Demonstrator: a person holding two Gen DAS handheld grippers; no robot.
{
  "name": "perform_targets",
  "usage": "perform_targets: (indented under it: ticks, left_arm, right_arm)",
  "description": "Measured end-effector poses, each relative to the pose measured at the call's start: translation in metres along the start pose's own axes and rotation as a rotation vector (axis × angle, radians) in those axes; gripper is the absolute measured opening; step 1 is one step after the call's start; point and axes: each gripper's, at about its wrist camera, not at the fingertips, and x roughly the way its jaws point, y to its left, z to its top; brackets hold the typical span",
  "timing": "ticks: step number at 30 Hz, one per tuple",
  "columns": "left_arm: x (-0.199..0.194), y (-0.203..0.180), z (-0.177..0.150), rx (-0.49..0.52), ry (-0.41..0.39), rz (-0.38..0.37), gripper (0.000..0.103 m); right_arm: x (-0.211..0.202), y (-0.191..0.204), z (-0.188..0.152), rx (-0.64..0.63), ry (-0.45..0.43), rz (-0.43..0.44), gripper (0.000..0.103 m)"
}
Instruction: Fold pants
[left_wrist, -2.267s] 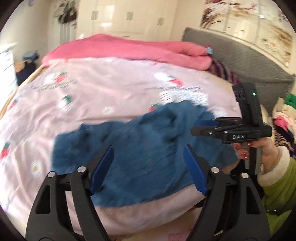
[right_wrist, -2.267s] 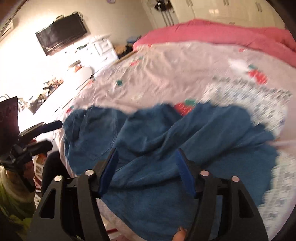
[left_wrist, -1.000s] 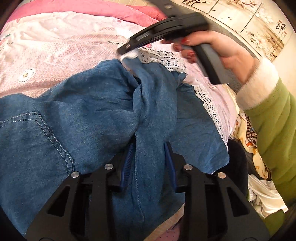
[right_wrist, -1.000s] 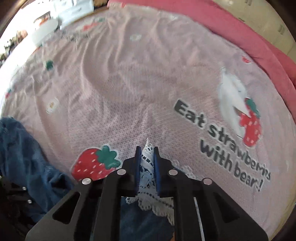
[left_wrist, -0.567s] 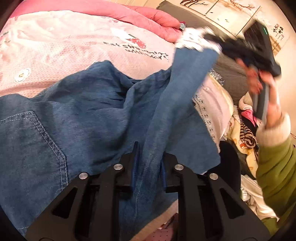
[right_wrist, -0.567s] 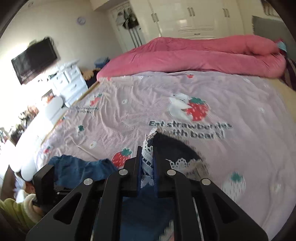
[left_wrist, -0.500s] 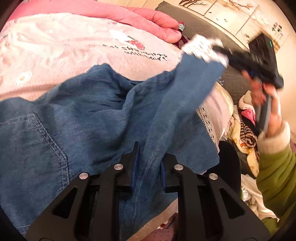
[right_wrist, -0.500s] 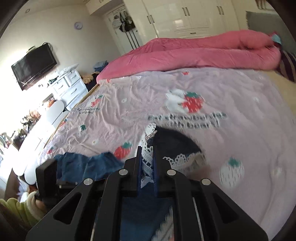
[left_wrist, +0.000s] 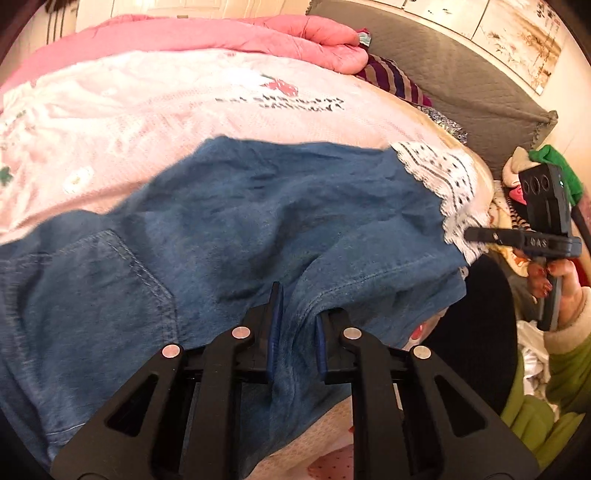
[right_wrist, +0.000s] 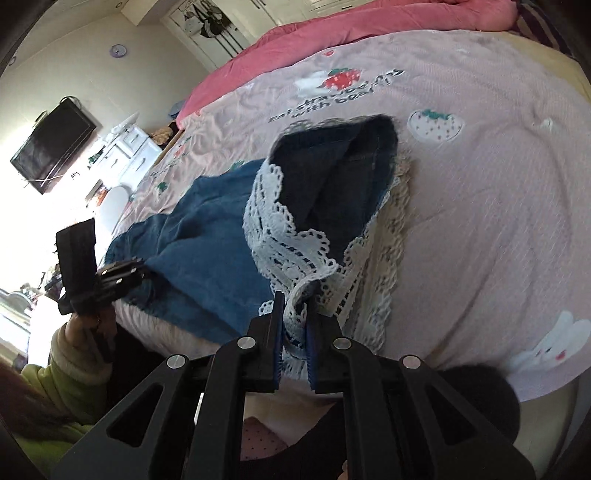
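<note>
Left wrist view: the left gripper (left_wrist: 295, 332) is clenched on a pinch of the blue denim pants with white lace-trimmed leg hems (left_wrist: 229, 221), its blue pads nipping a ridge of cloth near the crotch seam; the pants lie spread on the pale pink strawberry-print bedspread (left_wrist: 155, 96) ahead of these jaws, a back pocket off to their left, the lace hem (left_wrist: 439, 173) far ahead and to the right; there the right gripper (left_wrist: 476, 233) meets the lace edge. To do this step well, I judge the left hand should anchor low and steady while the leg is drawn out straight, so the seam runs taut with no twist.

Right wrist view: the right gripper (right_wrist: 295, 325) is clamped on the lace hem (right_wrist: 291, 258); the open leg mouth gapes just ahead of its jaws, the denim trailing off to the left toward the left gripper (right_wrist: 118, 273); the bedspread (right_wrist: 480, 184) lies beyond and to the right. The grip looks bunched on lace only; pulling gently would likely avoid tearing or slipping; lay the hem flat before releasing.
</note>
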Motion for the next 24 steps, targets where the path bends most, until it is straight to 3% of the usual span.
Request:
perform_targets:
  ticks: [6, 8, 9, 10, 14, 24]
  left_arm:
    - [0.004, 0.001, -0.01, 0.001, 0.024, 0.025, 0.009]
    - [0.004, 0.001, -0.013, 0.001, 0.025, 0.026, 0.009]
    - [0.003, 0.002, -0.013, -0.002, 0.023, 0.023, 0.009]
    - [0.003, 0.002, -0.012, -0.005, 0.021, 0.021, 0.009]
    - [0.004, 0.004, -0.014, -0.014, 0.021, 0.019, 0.009]
    - [0.004, -0.003, -0.018, -0.009, 0.028, 0.031, 0.009]
  right_arm:
    - [0.01, 0.001, -0.023, -0.028, 0.086, -0.055, 0.013]
    - [0.0, 0.002, -0.026, -0.032, 0.069, -0.061, 0.036]
    - [-0.006, 0.002, -0.027, -0.034, 0.058, -0.077, 0.063]
    - [-0.016, 0.001, -0.028, -0.035, 0.028, -0.114, 0.068]
    - [-0.03, -0.018, -0.017, 0.016, -0.038, -0.127, 0.068]
    - [0.009, -0.062, 0.035, 0.156, -0.033, -0.001, 0.068]
